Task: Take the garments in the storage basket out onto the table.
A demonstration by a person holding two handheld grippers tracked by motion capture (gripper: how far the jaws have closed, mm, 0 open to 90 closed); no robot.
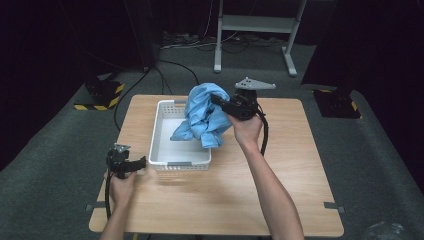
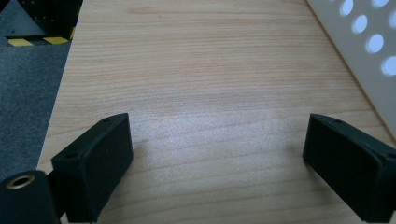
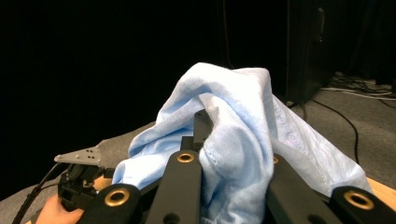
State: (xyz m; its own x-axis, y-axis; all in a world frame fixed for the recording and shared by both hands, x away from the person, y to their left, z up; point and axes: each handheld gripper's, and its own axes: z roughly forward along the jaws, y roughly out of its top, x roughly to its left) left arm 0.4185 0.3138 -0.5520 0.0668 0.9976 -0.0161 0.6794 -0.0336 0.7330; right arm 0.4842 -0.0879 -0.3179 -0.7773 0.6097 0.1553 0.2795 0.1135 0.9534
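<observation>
One blue cloth (image 1: 206,116), pinched shut in right gripper (image 1: 216,99), hanging over white basket (image 1: 159,134). Left gripper (image 1: 141,162), jaws wide, empty, beside basket's near-left corner. Advice: lower until folds clear rim, then release.

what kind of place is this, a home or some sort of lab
Most likely a lab or recording studio, not a home. A lone wooden table stands on grey carpet with dark surroundings, hazard-striped bases sit on the floor, and cables run to a metal stand behind.
</observation>
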